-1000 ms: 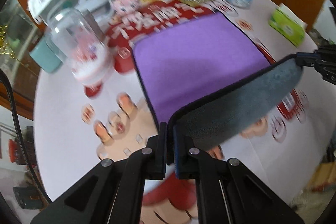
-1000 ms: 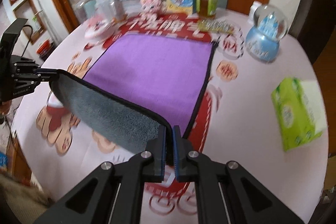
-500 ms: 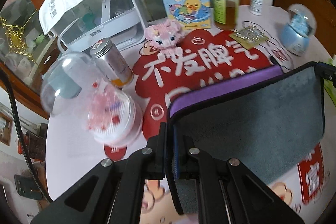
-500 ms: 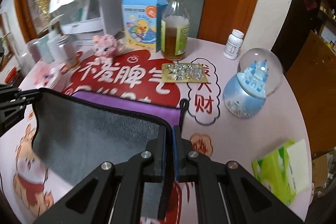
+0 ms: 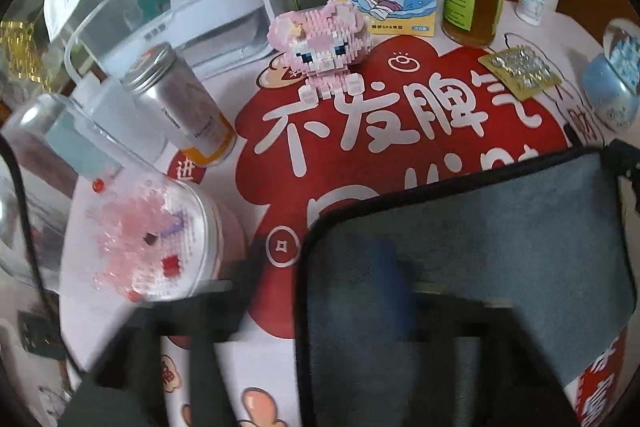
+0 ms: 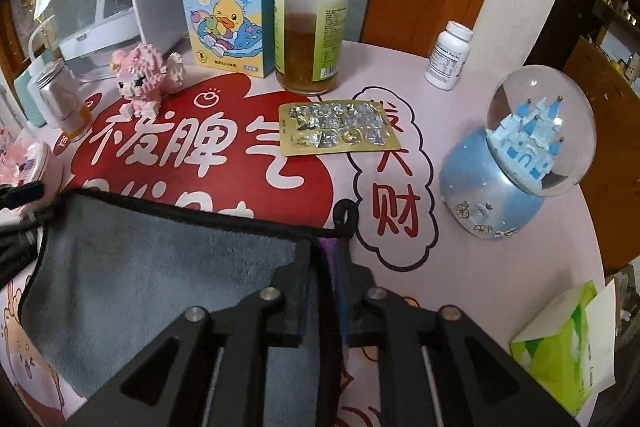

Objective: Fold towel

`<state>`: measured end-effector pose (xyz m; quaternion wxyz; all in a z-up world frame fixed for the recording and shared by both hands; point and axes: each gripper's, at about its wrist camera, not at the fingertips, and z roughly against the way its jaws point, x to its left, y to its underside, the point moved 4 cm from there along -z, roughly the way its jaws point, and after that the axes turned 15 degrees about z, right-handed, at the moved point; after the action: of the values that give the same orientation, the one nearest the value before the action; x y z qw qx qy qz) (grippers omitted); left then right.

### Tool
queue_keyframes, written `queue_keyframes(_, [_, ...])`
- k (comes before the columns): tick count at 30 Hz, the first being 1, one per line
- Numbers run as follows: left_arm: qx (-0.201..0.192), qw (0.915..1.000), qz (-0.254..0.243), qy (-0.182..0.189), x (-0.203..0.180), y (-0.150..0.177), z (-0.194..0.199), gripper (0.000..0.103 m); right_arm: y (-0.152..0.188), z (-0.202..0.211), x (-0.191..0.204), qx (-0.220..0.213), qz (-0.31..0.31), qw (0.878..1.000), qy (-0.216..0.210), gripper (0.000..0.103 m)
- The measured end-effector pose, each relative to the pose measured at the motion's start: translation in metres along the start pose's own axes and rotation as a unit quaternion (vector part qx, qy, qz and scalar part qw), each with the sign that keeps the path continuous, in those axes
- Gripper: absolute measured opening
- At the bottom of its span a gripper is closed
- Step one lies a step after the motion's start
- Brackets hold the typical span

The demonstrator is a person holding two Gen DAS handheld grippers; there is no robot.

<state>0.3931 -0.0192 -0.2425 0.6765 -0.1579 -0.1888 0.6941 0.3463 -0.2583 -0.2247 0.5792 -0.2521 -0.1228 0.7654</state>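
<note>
The towel (image 5: 500,239) lies folded on the table, grey side up with a black hem; a sliver of its purple side (image 6: 330,247) shows at the fold. In the left wrist view my left gripper (image 5: 324,291) is motion-blurred, its fingers spread apart around the towel's near left corner. In the right wrist view my right gripper (image 6: 324,259) has its fingers slightly parted astride the towel's right corner, with the hem between them. The towel's black hanging loop (image 6: 345,214) sticks out just ahead of it.
Ahead stand a pink block figure (image 5: 320,43), a duck box (image 6: 228,15), a glass bottle (image 6: 312,27), a blister pack (image 6: 340,129), a pill bottle (image 6: 448,55) and a snow globe (image 6: 520,163). A metal can (image 5: 180,107) and pink dome (image 5: 148,243) crowd the left. A green tissue pack (image 6: 560,351) lies right.
Both grippers carried the lifted towel edge forward and down onto the far edge, hiding the purple side. Both sets of fingers have since parted; the left gripper is moving and blurred.
</note>
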Motion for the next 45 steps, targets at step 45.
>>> queue_keyframes(45, [-0.053, 0.9896, 0.094, 0.095, 0.036, 0.132, 0.269, 0.102, 0.088, 0.234, 0.062, -0.062, -0.055, 0.996, -0.028, 0.062])
